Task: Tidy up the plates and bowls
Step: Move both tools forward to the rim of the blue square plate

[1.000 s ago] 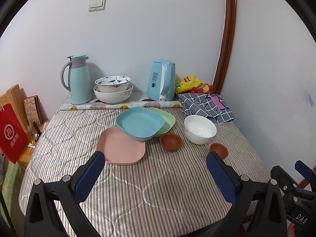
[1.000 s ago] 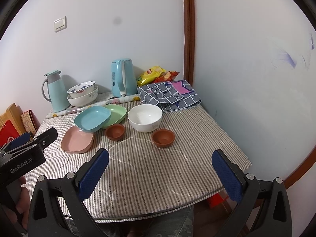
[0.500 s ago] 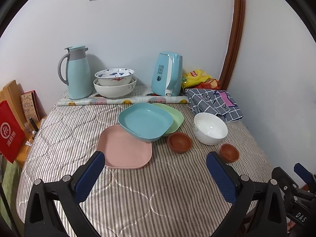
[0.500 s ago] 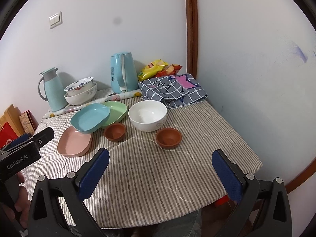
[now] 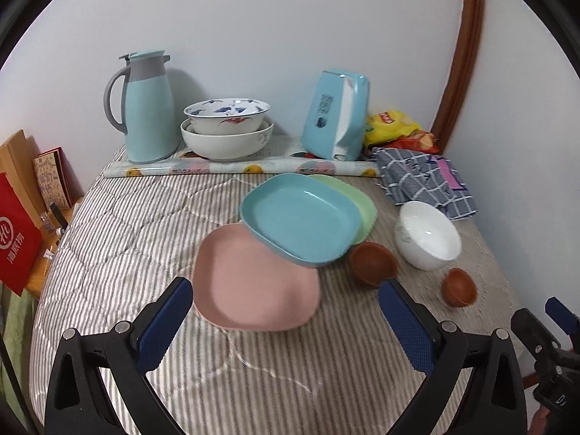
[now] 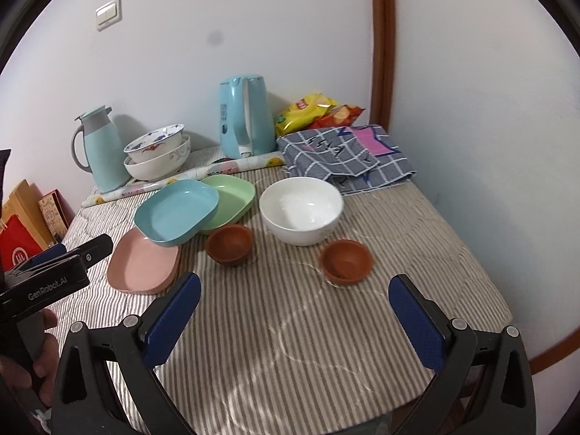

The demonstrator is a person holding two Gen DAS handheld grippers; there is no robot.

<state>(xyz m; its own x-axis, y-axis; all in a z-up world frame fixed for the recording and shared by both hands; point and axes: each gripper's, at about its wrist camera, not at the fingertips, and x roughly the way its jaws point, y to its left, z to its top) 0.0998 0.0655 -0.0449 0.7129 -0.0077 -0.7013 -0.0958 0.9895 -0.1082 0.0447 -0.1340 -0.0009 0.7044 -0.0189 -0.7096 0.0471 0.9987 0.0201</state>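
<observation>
Nearer pink plate (image 5: 253, 286); wall switch (image 6: 108, 14) right-view only

The left gripper's (image 6: 54, 272) black body, seen at the left edge of the right wrist view, carried the white lettering "GenRobot.AI". In the left wrist view, the right gripper's (image 5: 554, 380) body at the lower right edge showed only a white "D", the rest cut off. A red bag (image 5: 16, 239) beside the table's left edge bore a white round logo and a column of white Chinese characters, too blurred to read. The blue kettle (image 5: 335, 116) at the table's back edge had a dark printed label like a QR code, not legible. The yellow snack packet (image 6: 308, 108) near the back right corner had a red logo, its lettering too small to make out.
</observation>
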